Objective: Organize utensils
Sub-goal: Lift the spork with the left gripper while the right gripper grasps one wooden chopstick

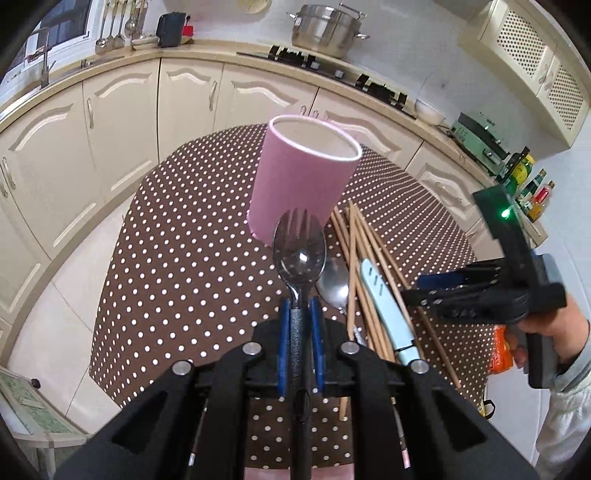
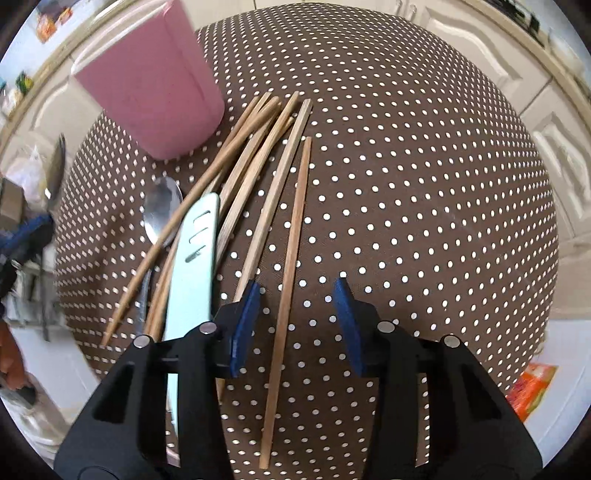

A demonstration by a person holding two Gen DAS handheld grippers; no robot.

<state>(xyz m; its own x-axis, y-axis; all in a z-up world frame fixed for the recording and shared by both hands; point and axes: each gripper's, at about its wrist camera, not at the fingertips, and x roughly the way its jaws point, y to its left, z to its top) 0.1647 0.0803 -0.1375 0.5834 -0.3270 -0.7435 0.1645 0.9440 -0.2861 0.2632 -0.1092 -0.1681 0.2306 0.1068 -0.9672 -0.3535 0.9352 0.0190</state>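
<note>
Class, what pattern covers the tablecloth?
White polka dots on brown, on the tablecloth; clearest in the right wrist view.

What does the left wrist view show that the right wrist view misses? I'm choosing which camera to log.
Only the left wrist view: the left gripper shut on a black-handled spoon, plus the stove pot.
Only the right wrist view: the right gripper with its blue pads either side of a lone chopstick, not touching it.
Both: the pink cup, chopstick pile, pale blue knife, silver spoon and dotted tablecloth.
</note>
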